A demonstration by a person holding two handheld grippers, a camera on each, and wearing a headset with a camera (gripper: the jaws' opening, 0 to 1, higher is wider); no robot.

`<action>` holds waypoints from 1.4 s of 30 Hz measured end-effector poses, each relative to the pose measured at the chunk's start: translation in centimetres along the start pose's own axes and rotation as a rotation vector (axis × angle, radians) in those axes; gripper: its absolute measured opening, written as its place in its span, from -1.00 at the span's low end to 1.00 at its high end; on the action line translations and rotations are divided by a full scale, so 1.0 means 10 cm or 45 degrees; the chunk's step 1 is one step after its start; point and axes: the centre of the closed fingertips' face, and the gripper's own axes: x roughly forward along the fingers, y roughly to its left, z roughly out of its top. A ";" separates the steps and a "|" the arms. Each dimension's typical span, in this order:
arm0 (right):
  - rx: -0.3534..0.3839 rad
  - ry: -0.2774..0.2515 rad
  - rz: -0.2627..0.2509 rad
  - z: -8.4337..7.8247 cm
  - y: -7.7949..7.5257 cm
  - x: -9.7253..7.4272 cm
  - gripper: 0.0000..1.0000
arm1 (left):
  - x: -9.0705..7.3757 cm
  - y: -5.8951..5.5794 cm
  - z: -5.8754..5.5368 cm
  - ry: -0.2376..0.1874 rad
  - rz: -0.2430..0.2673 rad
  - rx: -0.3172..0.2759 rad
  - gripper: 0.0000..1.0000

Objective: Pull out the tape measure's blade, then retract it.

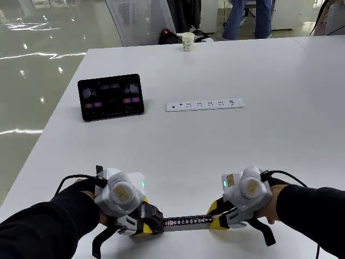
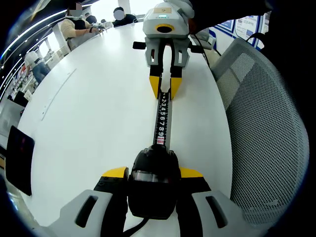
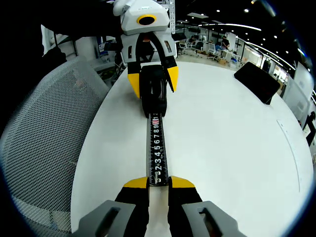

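Two tools shared one tape measure at this point. The left tool (image 2: 153, 174) was clenched on the black case (image 2: 154, 187), its yellow-tipped jaws pressing the case's flat sides and the mouth facing straight ahead of the tool. Out of that mouth ran the blade (image 2: 162, 123), drawn only a short way, with just the first printed numerals showing. It bridged directly across to the right tool (image 3: 158, 181), which was pinching the blade's free end between its tips.

In the head view the pair sat low over the near edge of the white desk (image 1: 215, 145), and the blade (image 1: 186, 221) was stretched straight between the left tool (image 1: 144, 221) and the right tool (image 1: 218, 218).

By my read, the case was hard, compact and dense for its size, so the flat-side grip suited it and left the mouth free. The blade looked thin, slick and springy: stiff in a straight pull, but likely to kink if twisted. The very end by the hook was the place to hold. A spring probably tugged it back, so a loose pinch risked it snapping home.
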 end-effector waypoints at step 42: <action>0.039 0.015 -0.032 -0.20 0.00 -0.15 -0.79 | 0.00 0.00 0.00 -0.003 0.005 -0.009 -0.36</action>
